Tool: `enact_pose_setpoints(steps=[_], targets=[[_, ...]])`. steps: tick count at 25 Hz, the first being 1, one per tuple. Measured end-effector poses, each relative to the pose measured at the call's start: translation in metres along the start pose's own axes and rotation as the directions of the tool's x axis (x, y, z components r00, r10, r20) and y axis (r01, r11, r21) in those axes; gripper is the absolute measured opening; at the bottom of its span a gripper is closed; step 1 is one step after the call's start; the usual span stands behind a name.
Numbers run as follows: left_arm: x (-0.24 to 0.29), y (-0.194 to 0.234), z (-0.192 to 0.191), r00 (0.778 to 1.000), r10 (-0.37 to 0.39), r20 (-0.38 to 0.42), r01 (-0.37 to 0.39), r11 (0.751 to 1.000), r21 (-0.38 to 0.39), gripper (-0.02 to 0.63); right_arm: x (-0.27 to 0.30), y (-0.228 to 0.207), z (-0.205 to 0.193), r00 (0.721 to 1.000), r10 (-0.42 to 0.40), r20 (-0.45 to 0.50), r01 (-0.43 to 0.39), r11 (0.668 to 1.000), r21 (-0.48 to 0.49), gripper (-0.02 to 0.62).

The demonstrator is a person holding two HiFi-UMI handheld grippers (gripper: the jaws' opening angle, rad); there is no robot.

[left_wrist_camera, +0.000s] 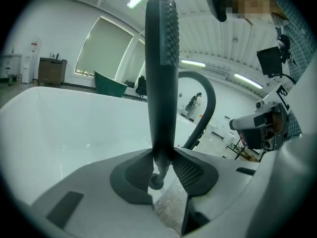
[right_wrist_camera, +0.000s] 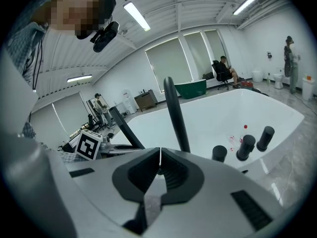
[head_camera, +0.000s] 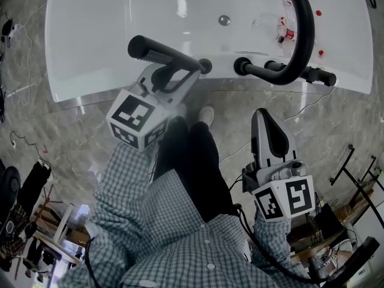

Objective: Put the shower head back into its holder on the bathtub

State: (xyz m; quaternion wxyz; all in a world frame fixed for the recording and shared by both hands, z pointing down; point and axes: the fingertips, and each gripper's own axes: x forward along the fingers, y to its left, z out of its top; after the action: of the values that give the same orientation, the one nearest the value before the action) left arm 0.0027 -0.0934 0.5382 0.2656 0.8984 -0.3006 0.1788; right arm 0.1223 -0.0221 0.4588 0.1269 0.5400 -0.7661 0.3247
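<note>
Beside bathtub (head_camera: 90, 41), left claw (left_wrist_camera: 161, 158) clamps shower head (left_wrist_camera: 161, 58).

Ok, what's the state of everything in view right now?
shower head: held over the tub rim, not in its holder.
left claw: shut on the shower head.
right claw: shut, empty.
hose: arched over the bathtub.
bathtub: looks dry.

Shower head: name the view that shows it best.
Left gripper view: the shower head looms large, nozzles visible, clamped in the jaws. Head view shows it small from above; right gripper view, a distant dark bar.
</note>
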Motion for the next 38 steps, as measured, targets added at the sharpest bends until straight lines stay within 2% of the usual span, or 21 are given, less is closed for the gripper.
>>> enact_pose_setpoints(steps=[14, 26, 34, 38], targets=[[0.023, 0.008, -0.025, 0.999, 0.001, -0.044, -0.001, 1.000, 0.002, 0.123, 0.002, -0.009, -0.017, 1.000, -0.010, -0.026, 0.010, 1.000, 0.017, 0.020], [0.039, 0.011, -0.044, 0.996, 0.016, -0.091, -0.013, 0.999, 0.041, 0.124, -0.002, -0.017, -0.032, 0.998, -0.014, -0.057, 0.015, 1.000, 0.020, 0.020], [0.047, 0.010, -0.051, 0.991, 0.022, -0.128, -0.009, 0.995, 0.100, 0.124, -0.005, -0.022, -0.036, 0.998, -0.015, -0.067, 0.017, 1.000, 0.024, 0.020], [0.052, 0.007, -0.053, 0.987, 0.027, -0.161, 0.000, 0.986, 0.165, 0.124, -0.006, -0.022, -0.036, 0.998, -0.015, -0.065, 0.016, 1.000, 0.026, 0.020]])
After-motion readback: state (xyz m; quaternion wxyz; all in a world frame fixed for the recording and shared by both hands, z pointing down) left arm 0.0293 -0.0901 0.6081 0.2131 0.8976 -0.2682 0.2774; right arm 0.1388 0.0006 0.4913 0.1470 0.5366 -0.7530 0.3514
